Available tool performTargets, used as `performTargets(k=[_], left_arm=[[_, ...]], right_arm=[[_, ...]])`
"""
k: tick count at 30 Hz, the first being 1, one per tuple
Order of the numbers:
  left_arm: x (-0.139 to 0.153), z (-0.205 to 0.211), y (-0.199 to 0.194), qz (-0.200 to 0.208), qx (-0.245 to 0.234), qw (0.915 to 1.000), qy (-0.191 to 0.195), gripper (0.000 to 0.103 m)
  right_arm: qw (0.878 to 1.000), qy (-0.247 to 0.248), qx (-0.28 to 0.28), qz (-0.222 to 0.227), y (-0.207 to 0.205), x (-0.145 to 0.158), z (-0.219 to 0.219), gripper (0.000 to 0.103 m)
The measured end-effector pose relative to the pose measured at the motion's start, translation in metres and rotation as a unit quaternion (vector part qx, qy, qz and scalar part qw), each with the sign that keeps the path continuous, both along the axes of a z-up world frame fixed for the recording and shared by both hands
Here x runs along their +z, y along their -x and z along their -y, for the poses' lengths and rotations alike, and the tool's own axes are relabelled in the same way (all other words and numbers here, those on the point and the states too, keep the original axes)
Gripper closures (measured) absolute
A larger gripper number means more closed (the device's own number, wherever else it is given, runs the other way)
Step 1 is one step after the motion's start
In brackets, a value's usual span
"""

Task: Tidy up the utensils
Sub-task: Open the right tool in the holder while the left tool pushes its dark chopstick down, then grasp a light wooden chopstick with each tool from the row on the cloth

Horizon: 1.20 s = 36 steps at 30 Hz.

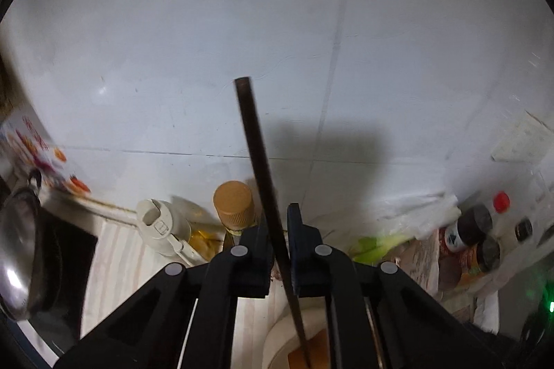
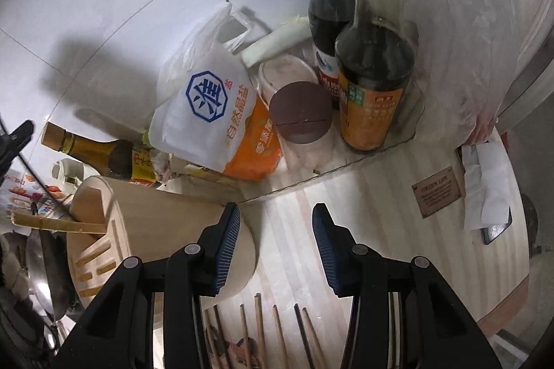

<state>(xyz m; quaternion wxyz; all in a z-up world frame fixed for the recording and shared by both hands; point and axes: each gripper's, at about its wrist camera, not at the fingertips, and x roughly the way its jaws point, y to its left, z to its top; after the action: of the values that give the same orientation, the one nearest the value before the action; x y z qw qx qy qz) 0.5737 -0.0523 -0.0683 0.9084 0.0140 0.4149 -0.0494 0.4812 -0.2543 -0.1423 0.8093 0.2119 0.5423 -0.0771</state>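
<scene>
One dark chopstick (image 1: 258,161) is pinched between the fingers of the left gripper (image 1: 281,242), held upright above a pale wooden utensil holder (image 2: 166,230); its lower end points into the holder's mouth, though whether it is seated cannot be told. Several further chopsticks (image 2: 277,334), light and dark, lie loose on the striped counter (image 2: 381,230) near its front edge, directly below the right gripper (image 2: 277,251), whose jaws stand spread and hold nothing. Judgement: the task is at an early to middle stage; one piece is in hand and at least six are left to collect. A bamboo utensil (image 2: 59,223) already sits in one of the holder's slots. Crowding the back of the counter are a salt bag (image 2: 214,113), two dark sauce bottles (image 2: 374,68), a brown-lidded jar (image 2: 301,116) and a gold-capped bottle (image 2: 93,151) lying just behind the holder. None blocks the loose chopsticks; the holder itself stands just beside the right gripper's left finger
</scene>
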Motion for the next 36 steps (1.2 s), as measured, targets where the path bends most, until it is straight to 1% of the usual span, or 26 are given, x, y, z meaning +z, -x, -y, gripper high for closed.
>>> performTargets(k=[2,4,5,7,8,9,10,11,12,14,16,17,20,21,22,23,24,26,27,28,30,31,33,35,36], left_arm=[[0.002,0.005,0.008,0.01,-0.014,0.9998,-0.009,0.098],[0.0,0.008,0.017,-0.004,-0.037,0.9993,-0.007,0.097],[-0.001,0.009,0.019,-0.009,-0.04,0.9991,-0.006,0.09],[0.001,0.004,0.025,-0.027,-0.032,0.9991,0.005,0.086],[0.004,-0.004,0.031,-0.034,-0.019,0.9991,0.019,0.07],[0.009,-0.011,0.037,-0.032,-0.01,0.999,0.029,0.058],[0.012,-0.016,0.044,-0.026,-0.003,0.9991,0.033,0.03],[0.02,-0.027,0.058,-0.01,0.012,0.9992,0.038,0.017],[0.025,-0.034,0.073,0.002,0.022,0.9989,0.042,0.016],[0.025,-0.046,0.094,0.005,0.034,0.9984,0.046,0.016],[0.013,-0.059,0.123,-0.012,0.042,0.9985,0.032,0.015],[0.002,-0.065,0.136,-0.023,0.051,0.9982,0.023,0.011],[-0.04,-0.07,0.167,-0.071,0.048,0.9963,-0.001,0.01],[-0.066,-0.069,0.181,-0.1,0.044,0.9939,-0.019,0.01],[-0.086,-0.066,0.189,-0.125,0.035,0.9912,-0.029,0.01],[-0.109,-0.063,0.196,-0.151,0.028,0.9873,-0.04,0.01],[-0.126,-0.061,0.202,-0.169,0.026,0.9841,-0.049,0.01],[-0.168,-0.055,0.213,-0.219,0.011,0.9739,-0.06,0.012],[-0.184,-0.049,0.214,-0.235,0.004,0.9698,-0.066,0.012],[-0.197,-0.046,0.217,-0.246,-0.003,0.9666,-0.071,0.012],[-0.216,-0.037,0.22,-0.265,-0.02,0.9612,-0.073,0.013],[-0.225,-0.033,0.221,-0.27,-0.026,0.9595,-0.076,0.016],[-0.237,-0.026,0.219,-0.277,-0.038,0.9569,-0.078,0.019],[-0.245,-0.025,0.218,-0.282,-0.044,0.9554,-0.076,0.042],[-0.246,-0.025,0.216,-0.277,-0.045,0.9578,-0.062,0.048]], right_arm=[[1.0,0.002,0.001,0.001,0.0,0.0,0.002,0.057],[1.0,0.003,0.003,-0.003,0.0,-0.001,0.003,0.057],[1.0,0.0,0.006,-0.003,0.002,-0.001,0.003,0.057],[1.0,0.001,0.013,-0.004,0.005,0.002,0.002,0.057],[1.0,0.001,0.018,-0.002,0.008,0.004,0.001,0.056],[1.0,0.003,0.021,-0.001,0.012,0.006,0.0,0.055],[1.0,0.003,0.025,-0.001,0.016,0.009,0.0,0.055],[1.0,-0.001,0.03,0.0,0.021,0.011,-0.001,0.055],[0.999,-0.002,0.039,0.0,0.029,0.013,-0.003,0.052],[0.999,0.0,0.053,-0.004,0.043,0.013,-0.007,0.049],[0.998,-0.007,0.064,-0.02,0.058,0.003,-0.011,0.049],[0.997,-0.013,0.071,-0.034,0.067,-0.006,-0.015,0.049],[0.993,-0.015,0.091,-0.076,0.09,-0.041,-0.027,0.049],[0.992,-0.014,0.094,-0.088,0.096,-0.052,-0.03,0.049],[0.989,-0.013,0.1,-0.106,0.103,-0.068,-0.035,0.049],[0.986,-0.013,0.107,-0.125,0.109,-0.084,-0.039,0.049],[0.984,-0.012,0.113,-0.139,0.113,-0.096,-0.043,0.049],[0.978,0.0,0.125,-0.168,0.123,-0.122,-0.051,0.049],[0.974,0.005,0.132,-0.182,0.128,-0.135,-0.055,0.054],[0.972,0.007,0.137,-0.188,0.131,-0.142,-0.059,0.057],[0.969,0.017,0.142,-0.2,0.138,-0.153,-0.063,0.072],[0.969,0.021,0.142,-0.203,0.141,-0.157,-0.064,0.075],[0.97,0.037,0.144,-0.194,0.146,-0.157,-0.066,0.081],[0.969,0.05,0.147,-0.19,0.148,-0.157,-0.068,0.085],[0.969,0.059,0.149,-0.19,0.148,-0.156,-0.068,0.092]])
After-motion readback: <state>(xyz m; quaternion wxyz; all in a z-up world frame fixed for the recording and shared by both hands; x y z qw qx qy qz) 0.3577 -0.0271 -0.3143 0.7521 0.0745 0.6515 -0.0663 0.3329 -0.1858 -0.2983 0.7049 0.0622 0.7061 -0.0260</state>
